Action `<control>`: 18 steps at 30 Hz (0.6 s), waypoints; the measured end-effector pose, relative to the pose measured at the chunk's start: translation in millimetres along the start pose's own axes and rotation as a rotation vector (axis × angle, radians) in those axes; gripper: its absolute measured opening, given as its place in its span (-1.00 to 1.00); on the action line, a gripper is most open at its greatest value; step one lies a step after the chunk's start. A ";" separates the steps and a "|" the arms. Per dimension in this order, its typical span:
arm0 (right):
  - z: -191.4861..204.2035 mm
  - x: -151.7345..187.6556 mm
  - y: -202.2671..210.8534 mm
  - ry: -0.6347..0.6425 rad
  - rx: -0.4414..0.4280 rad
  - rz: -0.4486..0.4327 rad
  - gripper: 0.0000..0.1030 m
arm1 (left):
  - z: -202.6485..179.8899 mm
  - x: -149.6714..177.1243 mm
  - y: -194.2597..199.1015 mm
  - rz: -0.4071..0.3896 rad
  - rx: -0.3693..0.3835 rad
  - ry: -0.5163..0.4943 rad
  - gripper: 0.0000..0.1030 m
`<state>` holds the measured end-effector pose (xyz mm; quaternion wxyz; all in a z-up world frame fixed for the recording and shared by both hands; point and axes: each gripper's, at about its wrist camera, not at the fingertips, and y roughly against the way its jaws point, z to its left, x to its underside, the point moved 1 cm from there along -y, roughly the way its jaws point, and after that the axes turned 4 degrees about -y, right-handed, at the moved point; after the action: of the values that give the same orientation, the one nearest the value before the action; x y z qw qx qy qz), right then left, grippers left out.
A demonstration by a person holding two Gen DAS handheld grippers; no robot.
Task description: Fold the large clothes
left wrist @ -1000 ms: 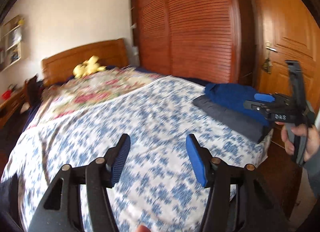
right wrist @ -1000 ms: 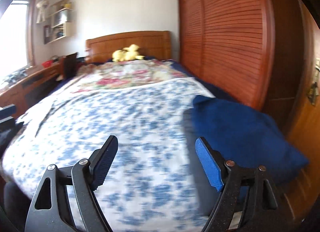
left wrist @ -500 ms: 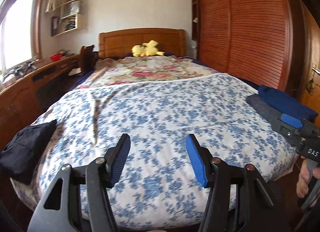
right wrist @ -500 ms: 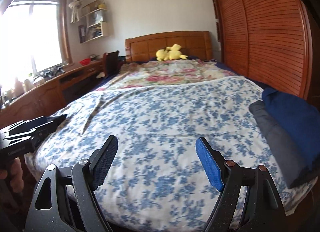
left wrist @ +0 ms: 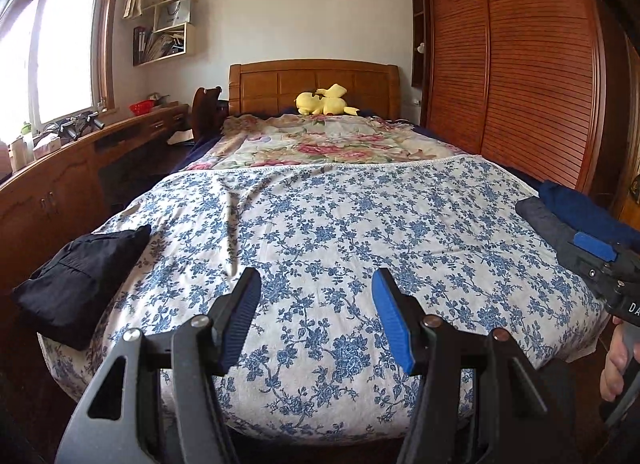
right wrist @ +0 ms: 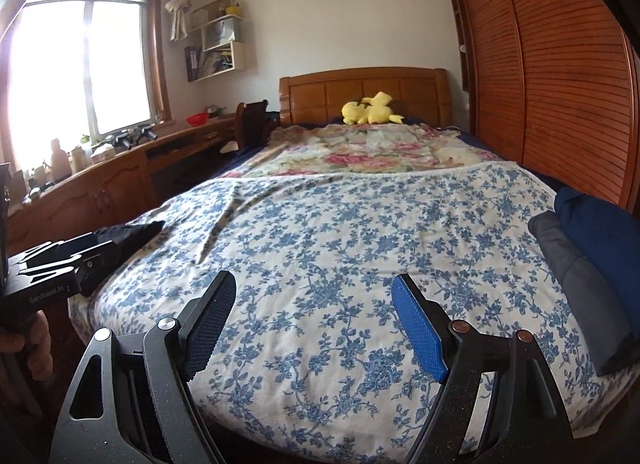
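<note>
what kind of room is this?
A bedroom, most likely: a bed with a wooden headboard, a louvred wardrobe beside it, and a desk under the window.

The folded blue garment (right wrist: 600, 232) and grey garment (right wrist: 580, 292) run off the right edge, the right gripper (left wrist: 608, 264) is cut off there, and far shelf items (left wrist: 168, 31) are perhaps books, too small to tell.
</note>
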<state>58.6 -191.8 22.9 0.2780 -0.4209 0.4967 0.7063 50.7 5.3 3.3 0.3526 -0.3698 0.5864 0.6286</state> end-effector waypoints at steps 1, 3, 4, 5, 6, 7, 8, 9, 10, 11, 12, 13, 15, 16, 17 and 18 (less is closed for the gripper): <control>0.2 0.4 0.0 0.000 0.001 0.001 0.59 | -1.0 0.2 1.3 -0.001 0.003 -0.001 0.11; 0.2 1.3 -0.5 0.002 0.001 0.006 0.59 | -2.4 0.0 1.4 -0.001 0.009 -0.003 0.11; 0.4 1.5 -0.7 0.003 0.001 0.008 0.59 | -2.5 0.3 1.7 -0.002 0.010 -0.004 0.11; 0.7 1.7 -0.6 0.003 0.002 0.008 0.59 | -3.2 0.6 1.9 -0.004 0.011 -0.004 0.11; 0.3 2.0 -0.6 0.002 0.004 0.009 0.59 | -3.4 1.0 2.7 -0.004 0.011 -0.004 0.11; 0.5 2.3 -0.5 0.001 0.004 0.009 0.59 | -3.6 1.4 2.5 -0.003 0.012 -0.002 0.11; 0.6 2.3 -0.3 0.000 0.003 0.010 0.59 | -3.3 1.5 2.5 -0.003 0.012 -0.001 0.11; 0.5 2.6 -0.2 -0.001 0.004 0.010 0.59 | -3.2 1.7 2.5 -0.003 0.013 -0.001 0.11; 0.6 2.6 -0.2 0.001 0.004 0.010 0.59 | -3.4 2.0 2.6 -0.004 0.014 -0.001 0.11; 0.4 2.7 -0.1 0.001 0.005 0.010 0.59 | -3.6 2.2 2.8 -0.004 0.015 -0.002 0.11; 0.4 2.7 -0.1 0.001 0.005 0.010 0.59 | -3.7 2.1 2.8 -0.004 0.015 -0.003 0.11; 0.9 2.5 0.0 0.001 0.005 0.010 0.59 | -3.9 2.2 3.2 -0.004 0.014 -0.003 0.11; 0.6 2.7 0.4 -0.001 0.006 0.009 0.59 | -4.1 2.2 3.2 -0.005 0.017 -0.002 0.11; 0.6 2.6 0.2 0.000 0.005 0.010 0.59 | -4.1 2.3 3.4 -0.006 0.018 -0.002 0.11; 0.7 2.5 0.1 0.001 0.004 0.010 0.59 | -4.3 2.2 3.5 -0.006 0.018 -0.002 0.11; 0.6 2.8 0.2 0.001 0.004 0.011 0.59 | -4.4 2.2 3.6 -0.007 0.018 -0.003 0.11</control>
<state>56.8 -191.4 20.7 0.2746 -0.4180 0.5007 0.7065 46.8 0.7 2.9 0.3588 -0.3678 0.5903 0.6225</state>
